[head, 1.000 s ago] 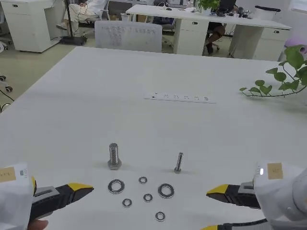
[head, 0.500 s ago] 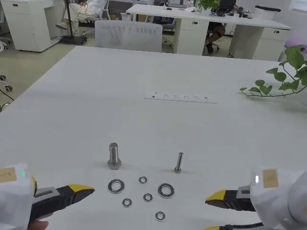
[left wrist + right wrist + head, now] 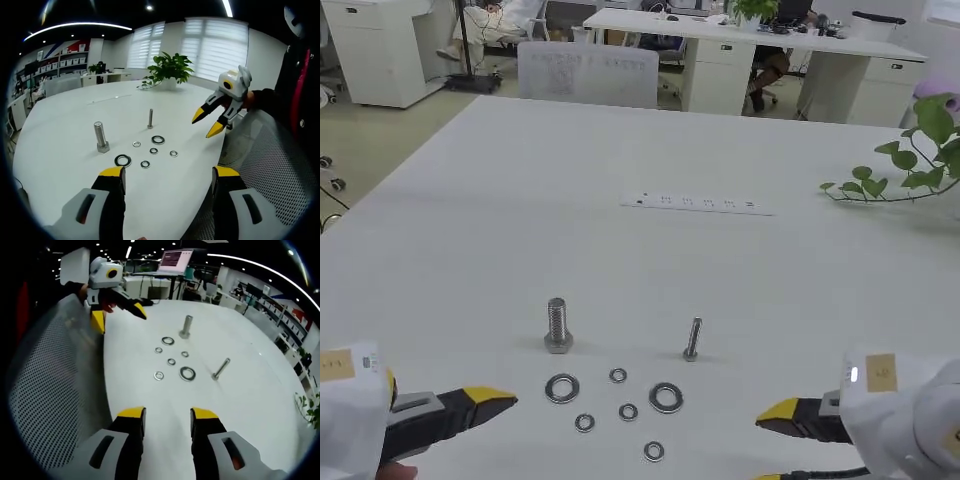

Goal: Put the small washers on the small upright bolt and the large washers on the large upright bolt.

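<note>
Standing on the white table [image 3: 650, 150] are the big bolt [image 3: 557, 326] and, at its 3 o'clock, the small bolt [image 3: 692, 340]. Two big washers [image 3: 562, 388] and four small washers [image 3: 628, 411] lie flat at the bolts' 6 o'clock. The left gripper [image 3: 167, 175] is at the washers' 8 o'clock, the right gripper [image 3: 167, 412] at 4 o'clock. Both have jaws spread apart and hold nothing.

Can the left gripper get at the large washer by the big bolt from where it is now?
Probably yes. The left gripper is open, and bare table lies between its tips and the washer. The big bolt stands beyond it, off the path.
</note>
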Motion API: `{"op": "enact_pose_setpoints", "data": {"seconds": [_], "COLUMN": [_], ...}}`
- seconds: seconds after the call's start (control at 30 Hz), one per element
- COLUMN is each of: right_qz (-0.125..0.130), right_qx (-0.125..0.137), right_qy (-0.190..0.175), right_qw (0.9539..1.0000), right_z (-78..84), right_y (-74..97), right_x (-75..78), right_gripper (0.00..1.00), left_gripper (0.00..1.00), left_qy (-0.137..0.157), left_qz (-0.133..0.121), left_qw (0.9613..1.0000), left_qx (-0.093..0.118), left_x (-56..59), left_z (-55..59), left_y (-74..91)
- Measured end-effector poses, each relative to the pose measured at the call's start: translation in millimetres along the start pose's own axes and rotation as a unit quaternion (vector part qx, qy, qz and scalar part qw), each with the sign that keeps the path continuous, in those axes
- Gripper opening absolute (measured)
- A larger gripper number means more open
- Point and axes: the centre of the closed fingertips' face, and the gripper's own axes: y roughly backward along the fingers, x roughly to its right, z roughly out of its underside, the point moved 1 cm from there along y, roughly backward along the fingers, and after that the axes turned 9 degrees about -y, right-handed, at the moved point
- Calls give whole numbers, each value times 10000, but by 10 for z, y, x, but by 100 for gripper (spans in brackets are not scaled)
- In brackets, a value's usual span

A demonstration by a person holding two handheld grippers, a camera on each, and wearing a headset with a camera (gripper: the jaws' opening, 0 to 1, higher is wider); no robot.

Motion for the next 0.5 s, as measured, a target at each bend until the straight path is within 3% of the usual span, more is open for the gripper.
{"op": "enact_pose_setpoints", "data": {"seconds": [0.17,0.2,0.27,0.5], "right_qz": [26,92,87,66], "right_qx": [-40,-38,-43,17], "right_qy": [163,359,350,174], "right_qw": [9999,9993,9993,9998], "right_z": [12,8,14,-9], "right_y": [-10,-4,-2,-14], "right_x": [-7,14,9,3], "right_gripper": [39,38,34,50], "left_gripper": [70,71,71,71], "left_qy": [18,23,18,9], "left_qz": [-15,-31,-32,-4], "left_qw": [10000,10000,10000,10000], "left_qx": [13,-7,-14,75], "left_x": [-3,-8,-12,2], "left_z": [-5,2,6,-21], "left_y": [3,3,4,-3]}}
